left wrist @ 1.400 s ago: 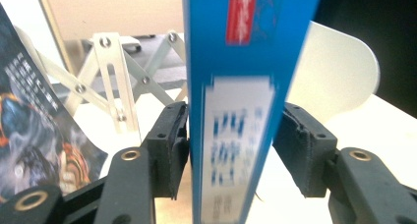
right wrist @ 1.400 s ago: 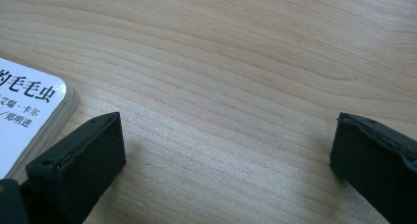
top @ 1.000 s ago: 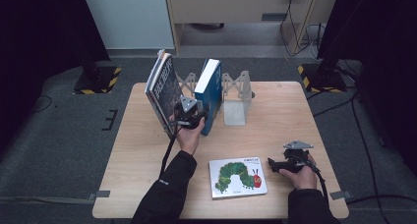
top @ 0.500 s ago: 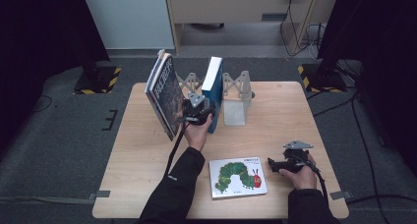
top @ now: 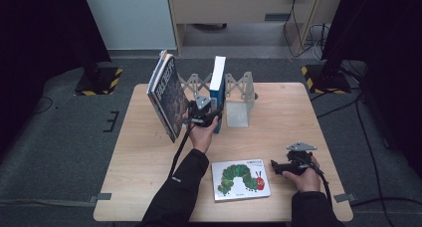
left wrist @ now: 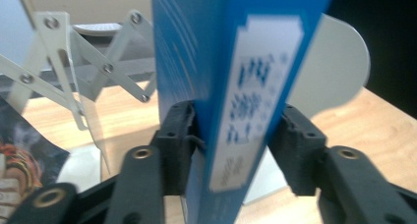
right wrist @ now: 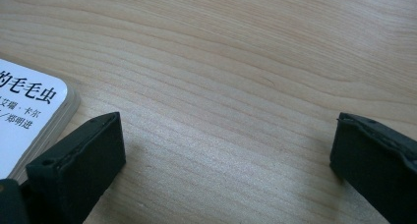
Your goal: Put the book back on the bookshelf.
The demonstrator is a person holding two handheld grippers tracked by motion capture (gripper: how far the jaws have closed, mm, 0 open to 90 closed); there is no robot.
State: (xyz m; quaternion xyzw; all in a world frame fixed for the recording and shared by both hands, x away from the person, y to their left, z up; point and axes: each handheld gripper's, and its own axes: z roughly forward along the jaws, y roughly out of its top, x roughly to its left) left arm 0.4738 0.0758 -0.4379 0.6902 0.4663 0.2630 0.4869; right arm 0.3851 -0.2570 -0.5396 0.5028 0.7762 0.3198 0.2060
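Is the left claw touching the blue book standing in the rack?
Touching. The left gripper view shows the left claw with its left pad pressed on the blue book and its right pad against the spine side, the book clamped between them.

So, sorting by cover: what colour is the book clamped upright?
Blue hardcover book, clearest in the left gripper view.

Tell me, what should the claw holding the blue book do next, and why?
Probably ease the blue book down until it stands in the white rack, then let go. The left claw pinches its spine, the book looks upright between the rack's plates, and the dark book leans beside it.
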